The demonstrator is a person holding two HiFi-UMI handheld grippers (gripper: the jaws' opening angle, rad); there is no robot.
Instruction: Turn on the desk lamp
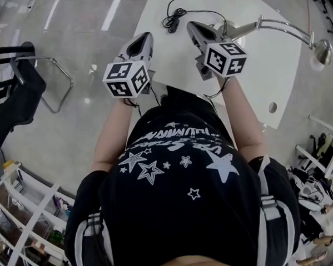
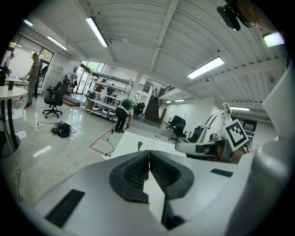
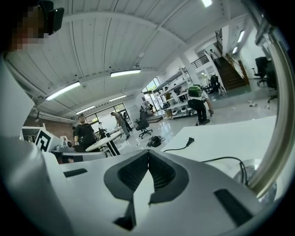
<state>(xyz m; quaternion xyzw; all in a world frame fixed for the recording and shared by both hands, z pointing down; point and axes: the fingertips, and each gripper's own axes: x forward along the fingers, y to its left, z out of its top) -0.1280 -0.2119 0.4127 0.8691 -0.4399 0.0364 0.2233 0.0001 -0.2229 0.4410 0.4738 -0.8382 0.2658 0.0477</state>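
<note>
Here, white table [image 1: 258, 79] holds the lamp [image 1: 283, 27], base just beside the right gripper [image 1: 192, 27] (the nearer one), arm stretching off to the right. Left gripper [image 1: 143, 39] is further left. Both w/ jaws closed, nothing btwn.

glossy grey floor [image 1: 84, 114], white table [image 1: 270, 68], ceiling strip lights [image 2: 206, 67], office chair [image 2: 54, 99]

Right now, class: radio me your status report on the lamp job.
Left gripper shut, empty; right gripper shut, empty. Desk lamp untouched, beside right gripper. Loose cable on table.
</note>
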